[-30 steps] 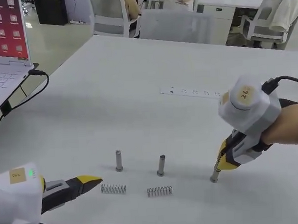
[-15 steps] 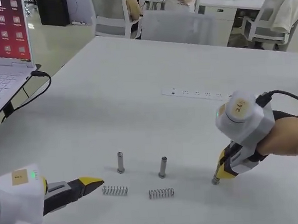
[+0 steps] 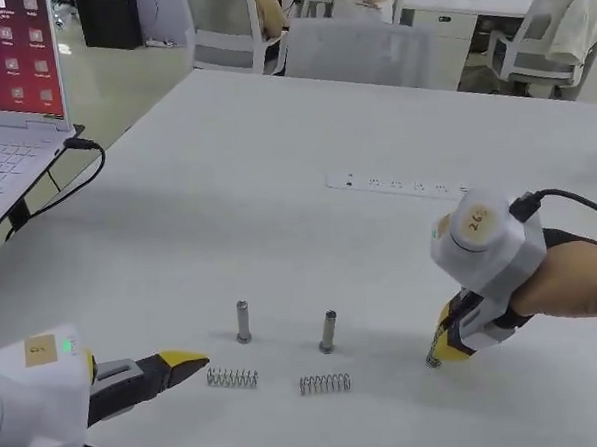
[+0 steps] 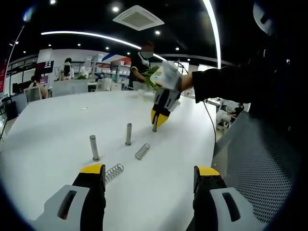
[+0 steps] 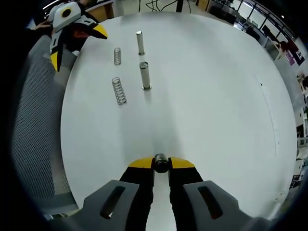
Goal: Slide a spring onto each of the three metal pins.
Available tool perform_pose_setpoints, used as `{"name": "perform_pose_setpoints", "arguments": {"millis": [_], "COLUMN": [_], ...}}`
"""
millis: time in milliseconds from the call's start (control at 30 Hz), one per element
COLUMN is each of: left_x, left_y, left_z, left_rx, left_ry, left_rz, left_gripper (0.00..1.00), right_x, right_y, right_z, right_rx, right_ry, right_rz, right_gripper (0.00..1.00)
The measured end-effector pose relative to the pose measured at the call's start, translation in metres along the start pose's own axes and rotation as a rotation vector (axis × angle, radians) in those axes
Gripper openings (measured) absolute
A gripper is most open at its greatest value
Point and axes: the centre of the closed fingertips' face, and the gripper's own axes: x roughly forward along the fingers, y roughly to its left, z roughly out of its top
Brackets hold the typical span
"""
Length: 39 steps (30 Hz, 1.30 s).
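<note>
While the right gripper (image 5: 161, 166) works: its jaws are closed on the top of the third pin (image 4: 154, 128), which stands on the table (image 3: 276, 185) directly under its tips.
Change at the right gripper: over the last second its body has sunk lower and tipped further over that pin, and less of the pin shows below the tips in the head view.
Left gripper (image 4: 150, 171): jaws wide apart, holding nothing, parked where it was a second ago.
Near spring (image 3: 232, 378): lying flat just ahead of the left gripper's upper jaw, untouched and unmoved.
Far spring (image 3: 325, 383): lying flat farther ahead of the left gripper, between it and the right gripper, also unmoved.
Bare pins: the near pin (image 3: 244, 321) and the middle pin (image 3: 329, 331) stand upright just beyond the two springs, with nothing on either.
Third spring: the closed tips hide whether one sits around the gripped pin.
Meaning for the task: only two springs lie loose for three pins, so the right gripper is probably seating a spring on its pin. Two pins are left to fit, and the left gripper is well placed to take the near spring.
</note>
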Motion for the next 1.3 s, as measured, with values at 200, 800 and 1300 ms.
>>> {"name": "perform_pose_setpoints", "arguments": {"millis": [200, 800, 1300], "left_x": [0.0, 0.001, 0.001], "left_y": [0.0, 0.0, 0.0], "left_z": [-0.001, 0.0, 0.0], "left_rx": [-0.002, 0.001, 0.001], "left_ry": [0.0, 0.001, -0.001], "left_rz": [0.0, -0.003, -0.003], "left_gripper": [0.71, 0.7, 0.7], "right_x": [0.001, -0.002, -0.009], "right_y": [0.0, 0.0, 0.006], "right_z": [0.0, 0.002, 0.027], "right_rx": [-0.002, 0.006, -0.038], "right_ry": [-0.002, -0.027, -0.088], "right_rz": [-0.004, -0.011, -0.009], "right_gripper": [0.1, 0.25, 0.34]}}
